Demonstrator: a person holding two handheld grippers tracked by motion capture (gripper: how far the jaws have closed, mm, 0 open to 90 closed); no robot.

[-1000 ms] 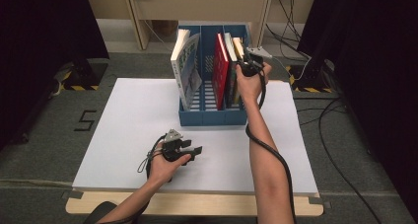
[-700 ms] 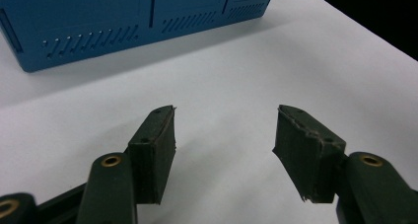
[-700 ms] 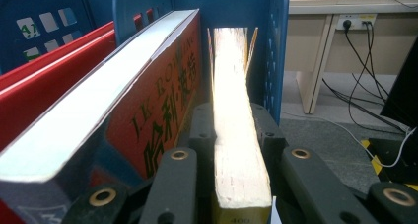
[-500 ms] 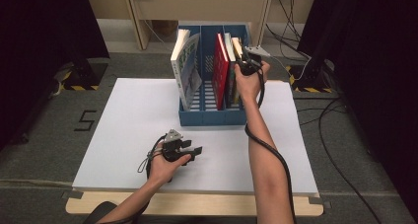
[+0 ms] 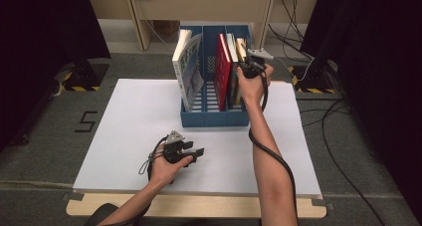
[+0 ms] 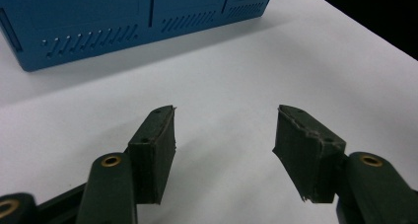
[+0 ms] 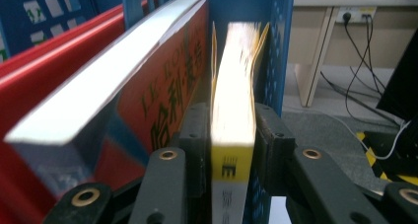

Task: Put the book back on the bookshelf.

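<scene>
Left claw [image 5: 198, 152] rests near us on the white counter [image 5: 124, 131], jaws apart, nothing between them. Well beyond it, our right claw [image 7: 231, 135] sits at the blue file rack [image 5: 214, 117], straddling the yellow book [image 7: 232, 110] in the rightmost slot. Its jaws have just been opening; the book stands between the pads, which look barely off its covers. To that claw's left lean the orange-covered book [image 7: 148, 81] and red book [image 5: 222, 69]. We judge the yellow book shelved and being released.

The left tool [image 5: 195, 152] lay low with jaws apart and empty, while the right tool [image 5: 245, 62], arm outstretched, had just been opening.
</scene>
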